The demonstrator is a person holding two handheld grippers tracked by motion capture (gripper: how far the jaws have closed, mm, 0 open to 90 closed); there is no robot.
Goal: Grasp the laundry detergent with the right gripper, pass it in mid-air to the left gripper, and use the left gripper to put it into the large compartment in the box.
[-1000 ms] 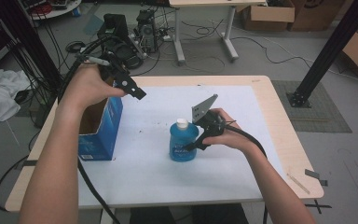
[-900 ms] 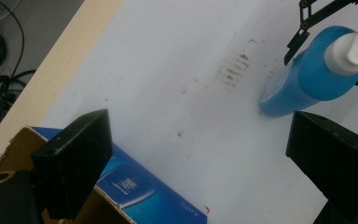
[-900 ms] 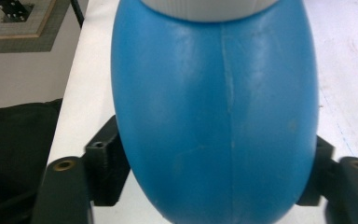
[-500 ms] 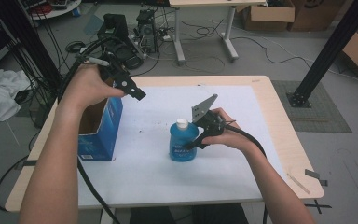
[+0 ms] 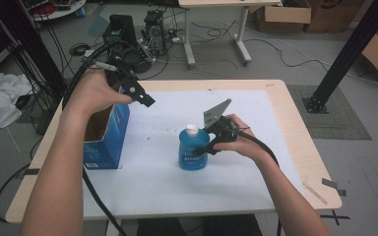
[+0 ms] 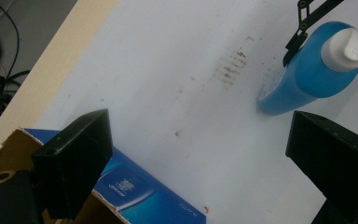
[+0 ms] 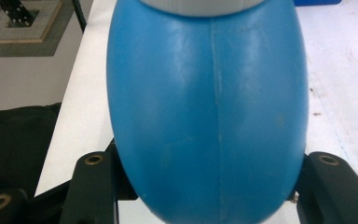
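A blue plastic bottle [image 5: 193,152] with a white cap stands upright in the middle of the white sheet on the table [image 5: 280,105]. My right gripper [image 5: 204,147] comes at it from the right. Its jaws have just been closing, and both pads now press the bottle's sides [image 7: 205,107]. My left gripper [image 5: 145,101] hovers open above the near corner of an open blue cardboard box [image 5: 106,142]. In the left gripper view its jaws stand wide apart with nothing between them, over the box rim [image 6: 140,198], with the bottle [image 6: 303,79] farther off.
The box stands at the table's left edge, its top flaps open. Faint brown smudges [image 6: 230,70] mark the white sheet between box and bottle. Cables trail from both grippers off the table's near side. Cluttered floor, desk legs and a black post lie beyond the table.
The right gripper's jaws have drawn in onto the blue bottle. Both hands and the bottle stay where they were.
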